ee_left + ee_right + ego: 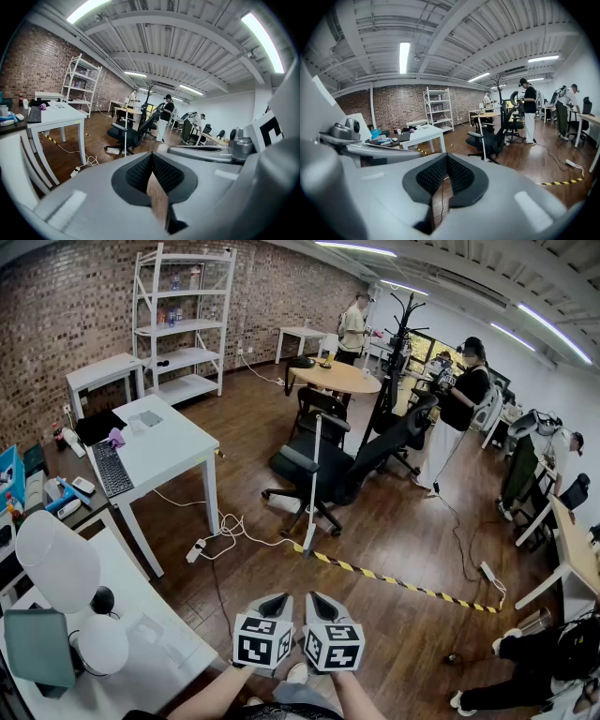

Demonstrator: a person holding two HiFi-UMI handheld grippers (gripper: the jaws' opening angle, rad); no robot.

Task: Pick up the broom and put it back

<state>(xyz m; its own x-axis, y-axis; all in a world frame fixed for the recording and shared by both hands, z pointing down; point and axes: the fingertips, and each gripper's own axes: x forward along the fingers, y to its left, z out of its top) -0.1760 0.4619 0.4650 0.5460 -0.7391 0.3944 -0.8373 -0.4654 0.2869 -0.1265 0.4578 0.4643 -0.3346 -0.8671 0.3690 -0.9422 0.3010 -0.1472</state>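
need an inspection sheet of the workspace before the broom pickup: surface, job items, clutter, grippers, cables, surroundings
Surface: wood floor, with striped tape running across it.
Job's things: broom stands upright at the black office chair, untouched.
Clutter: keyboard and small items on the white desk; white lamp on the near table.
Grippers: left hand-held gripper and right hand-held gripper are both shut and empty, side by side, well short of the broom.
Cables: power strip with a looped white cable by the desk leg; second power strip at right.
Surroundings: brick wall, shelf, coat rack, person standing at the back.
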